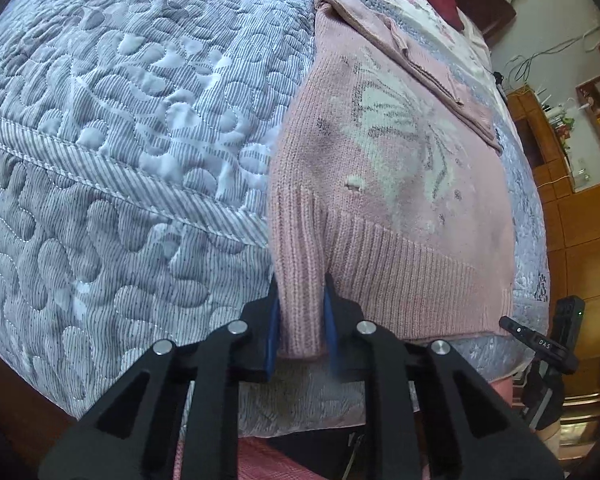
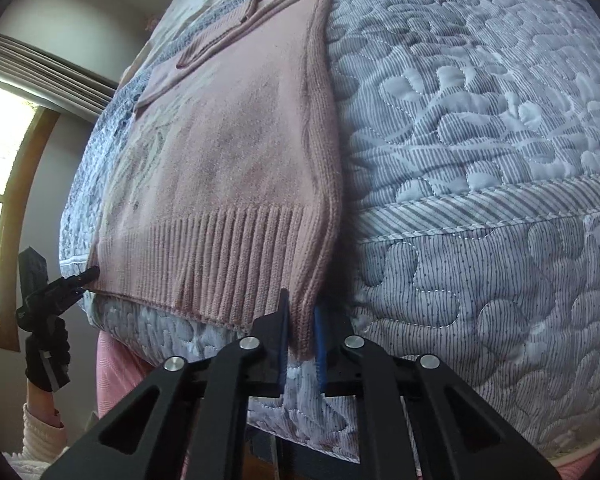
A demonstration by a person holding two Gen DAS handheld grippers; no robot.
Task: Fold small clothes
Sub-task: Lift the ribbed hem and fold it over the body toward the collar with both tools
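Observation:
A pink knit sweater (image 1: 380,208) with a white butterfly pattern lies flat on the quilted bed cover (image 1: 120,120), its sleeves folded across the far part. My left gripper (image 1: 302,316) is shut on the ribbed hem's left corner, at the bed's near edge. In the right wrist view, the same sweater (image 2: 228,160) fills the middle, and my right gripper (image 2: 301,332) is shut on the hem's right corner. Each view also shows the other gripper at the opposite hem corner: the right gripper (image 1: 540,336), the left gripper (image 2: 60,284).
The grey-white quilt (image 2: 480,120) spreads wide beside the sweater. Wooden shelving (image 1: 572,208) stands past the bed's far side. A window (image 2: 4,140) is on the wall. A dark red cloth (image 1: 440,0) lies at the far end of the bed.

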